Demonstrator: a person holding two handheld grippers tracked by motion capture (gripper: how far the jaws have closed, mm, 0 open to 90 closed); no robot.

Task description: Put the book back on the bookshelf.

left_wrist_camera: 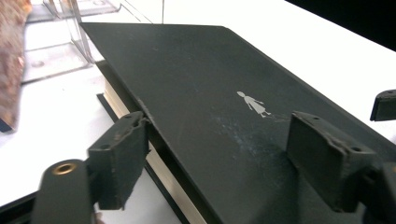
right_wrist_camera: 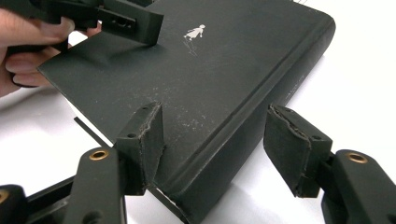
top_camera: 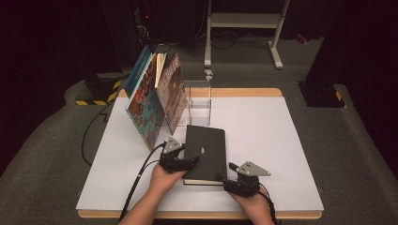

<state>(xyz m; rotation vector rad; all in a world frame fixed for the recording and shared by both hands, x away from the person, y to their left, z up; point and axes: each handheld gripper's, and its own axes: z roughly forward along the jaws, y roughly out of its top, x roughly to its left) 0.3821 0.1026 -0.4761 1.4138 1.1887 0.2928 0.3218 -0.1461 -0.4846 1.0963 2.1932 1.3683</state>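
While the black book [top_camera: 205, 152] lies flat on the white bench [top_camera: 263, 140], near its front edge and just in front of the clear stand [top_camera: 199, 101], the left tongs [top_camera: 180, 161] straddle its near left corner, jaws spread. The right tongs [top_camera: 233, 180] bracket the spine corner, spread too, one pad touching the cover. Picture books [top_camera: 155, 96] lean behind.

Black book [top_camera: 205, 152] with a small silver figure [left_wrist_camera: 252, 103] — white table [top_camera: 263, 136], colourful picture books [top_camera: 151, 101] — blue, red.
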